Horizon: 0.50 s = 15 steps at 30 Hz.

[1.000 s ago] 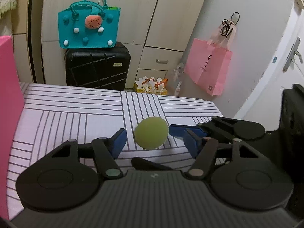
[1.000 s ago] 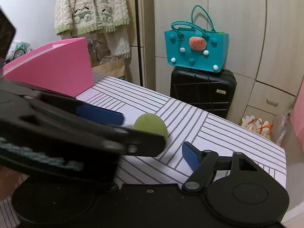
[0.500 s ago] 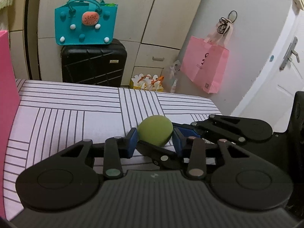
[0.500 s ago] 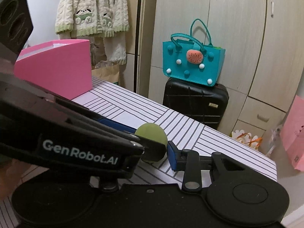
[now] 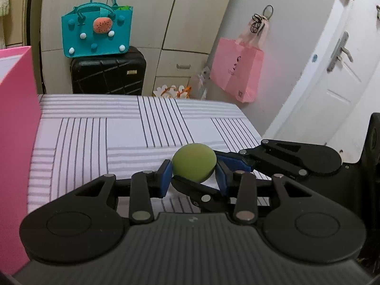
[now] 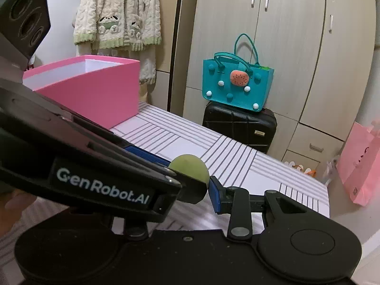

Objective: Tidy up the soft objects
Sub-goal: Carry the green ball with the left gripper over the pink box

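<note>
A soft green ball is held above the striped bed. My left gripper is shut on it, a blue pad on each side. My right gripper crosses from the right and is shut on the same ball; its right blue pad touches the ball, and its left finger is hidden behind the left gripper's body. The open pink box stands on the bed to the left, also at the left edge of the left wrist view.
A teal felt bag sits on a black suitcase beyond the bed's far edge. A pink paper bag hangs on the white door at the right. Cream sweaters hang behind the box.
Both grippers closed from open onto the green ball and lifted it off the bed. The views shifted so that more of the pink box shows.
</note>
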Each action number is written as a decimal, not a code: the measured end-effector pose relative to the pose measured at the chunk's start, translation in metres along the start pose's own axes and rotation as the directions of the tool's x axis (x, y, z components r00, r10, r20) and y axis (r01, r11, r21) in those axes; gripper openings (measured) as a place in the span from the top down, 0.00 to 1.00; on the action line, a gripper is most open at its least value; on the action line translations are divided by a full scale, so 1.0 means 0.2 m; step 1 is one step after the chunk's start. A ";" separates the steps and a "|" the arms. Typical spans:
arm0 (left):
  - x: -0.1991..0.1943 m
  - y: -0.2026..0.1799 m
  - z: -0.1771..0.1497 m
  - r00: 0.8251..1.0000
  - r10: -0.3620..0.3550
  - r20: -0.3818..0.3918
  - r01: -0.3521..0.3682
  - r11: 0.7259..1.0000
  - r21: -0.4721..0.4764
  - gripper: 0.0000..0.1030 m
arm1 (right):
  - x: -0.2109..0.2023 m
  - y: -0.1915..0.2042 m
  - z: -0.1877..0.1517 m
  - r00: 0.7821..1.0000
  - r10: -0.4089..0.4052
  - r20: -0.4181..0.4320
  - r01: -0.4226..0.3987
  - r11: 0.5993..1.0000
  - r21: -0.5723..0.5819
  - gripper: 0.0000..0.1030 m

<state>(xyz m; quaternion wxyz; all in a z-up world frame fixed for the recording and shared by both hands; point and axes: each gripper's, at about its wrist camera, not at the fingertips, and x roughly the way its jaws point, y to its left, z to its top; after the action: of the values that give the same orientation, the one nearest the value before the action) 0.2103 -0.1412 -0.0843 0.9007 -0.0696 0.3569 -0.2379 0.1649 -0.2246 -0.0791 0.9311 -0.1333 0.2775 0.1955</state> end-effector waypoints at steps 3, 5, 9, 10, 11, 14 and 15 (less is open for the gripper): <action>-0.08 -0.01 -0.04 0.999 -0.010 -0.036 0.011 1.000 0.017 0.63 | -0.07 0.07 -0.01 1.000 0.002 -0.015 -0.002 1.000 0.028 0.60; -0.14 -0.02 -0.06 0.998 -0.017 -0.054 0.019 0.999 0.030 0.63 | -0.12 0.11 -0.02 1.000 0.008 -0.021 -0.007 0.999 0.047 0.60; -0.27 -0.03 -0.09 0.998 -0.015 -0.066 0.018 0.999 0.047 0.63 | -0.21 0.21 -0.03 1.000 0.007 -0.022 -0.006 0.998 0.061 0.60; -0.30 -0.03 -0.10 0.998 -0.013 -0.064 0.016 0.999 0.052 0.63 | -0.23 0.24 -0.02 1.000 0.006 -0.020 -0.005 0.998 0.058 0.60; -0.33 -0.03 -0.11 0.998 -0.012 -0.061 0.015 0.998 0.056 0.63 | -0.26 0.26 -0.02 1.000 0.005 -0.017 -0.004 0.998 0.055 0.60; -0.43 -0.02 -0.12 0.999 -0.015 -0.049 0.018 0.998 0.059 0.63 | -0.32 0.33 0.01 1.000 0.007 -0.006 -0.007 0.999 0.051 0.60; -0.47 -0.01 -0.12 0.999 -0.018 -0.043 0.021 0.998 0.061 0.63 | -0.34 0.35 0.02 1.000 0.008 -0.001 -0.008 0.999 0.050 0.60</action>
<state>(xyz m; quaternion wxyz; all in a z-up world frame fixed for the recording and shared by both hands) 0.1347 -0.0971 -0.0441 0.8923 -0.0402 0.3675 -0.2589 0.0834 -0.1804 -0.0476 0.9333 -0.1089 0.2835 0.1919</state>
